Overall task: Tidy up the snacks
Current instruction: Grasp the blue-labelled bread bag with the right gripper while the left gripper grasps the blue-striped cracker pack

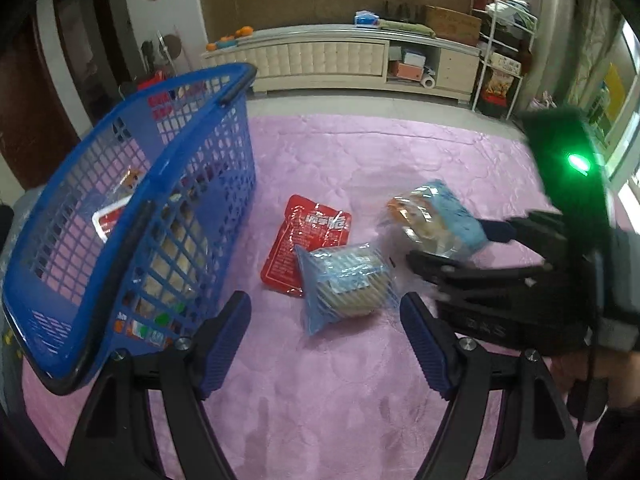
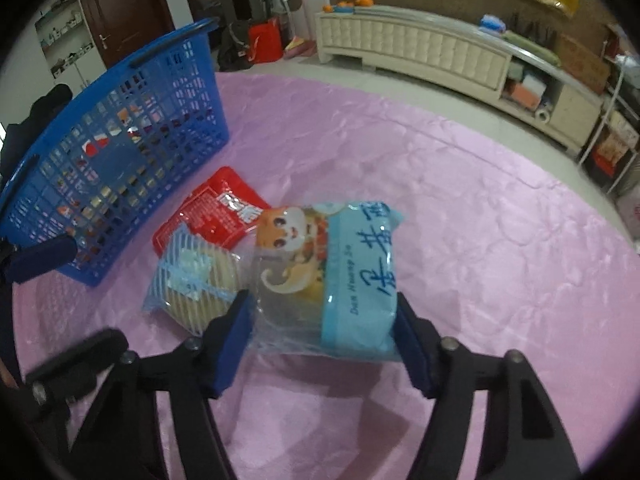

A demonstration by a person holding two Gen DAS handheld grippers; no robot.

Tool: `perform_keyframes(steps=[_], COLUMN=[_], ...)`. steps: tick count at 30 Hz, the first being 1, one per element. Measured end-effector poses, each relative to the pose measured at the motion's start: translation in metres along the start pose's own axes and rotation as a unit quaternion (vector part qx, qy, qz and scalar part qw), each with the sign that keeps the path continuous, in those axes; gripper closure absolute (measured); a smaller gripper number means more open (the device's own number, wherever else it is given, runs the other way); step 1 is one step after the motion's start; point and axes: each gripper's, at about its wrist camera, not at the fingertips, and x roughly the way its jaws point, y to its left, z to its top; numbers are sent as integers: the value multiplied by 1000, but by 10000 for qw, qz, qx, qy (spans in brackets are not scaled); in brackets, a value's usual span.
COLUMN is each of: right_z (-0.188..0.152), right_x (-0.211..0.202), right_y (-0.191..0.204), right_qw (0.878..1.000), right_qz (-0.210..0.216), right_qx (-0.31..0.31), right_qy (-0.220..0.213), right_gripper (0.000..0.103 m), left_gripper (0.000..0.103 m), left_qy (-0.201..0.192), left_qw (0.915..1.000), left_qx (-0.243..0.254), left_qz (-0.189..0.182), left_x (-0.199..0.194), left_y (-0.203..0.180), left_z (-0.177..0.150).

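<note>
My right gripper (image 2: pixel 322 316) is shut on a light-blue snack pack with a cartoon cat (image 2: pixel 340 276) and holds it above the pink cloth; it also shows in the left wrist view (image 1: pixel 438 220). My left gripper (image 1: pixel 324 316) is open and empty, just in front of a blue-striped biscuit pack (image 1: pixel 344 284) that lies partly on a red pouch (image 1: pixel 304 240). Both packs also show in the right wrist view, the biscuit pack (image 2: pixel 192 284) and the red pouch (image 2: pixel 216 208). A blue basket (image 1: pixel 132 216) with several snacks inside stands at the left.
The pink cloth (image 1: pixel 360 400) covers the table. A cream cabinet (image 1: pixel 340 60) stands against the far wall, with a white shelf rack (image 1: pixel 504 52) to its right. The basket also shows at the left in the right wrist view (image 2: pixel 120 148).
</note>
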Motion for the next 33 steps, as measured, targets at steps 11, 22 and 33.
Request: perform_keyframes(steps=[11, 22, 33], right_z=[-48, -44, -39], right_x=[-49, -32, -27], right_y=[-22, -28, -20], right_qw=[9940, 9895, 9925], right_qz=[-428, -705, -646], right_qx=[995, 1259, 1033], right_qy=[-142, -81, -64], right_gripper=[34, 34, 34], left_gripper=[27, 26, 21], left_qy=[461, 703, 1134], left_qw=[9982, 9959, 9915], left_qx=[-181, 571, 369], left_qz=[-349, -34, -529], left_x=[25, 49, 74], left_y=[-2, -26, -19], left_z=[2, 19, 38])
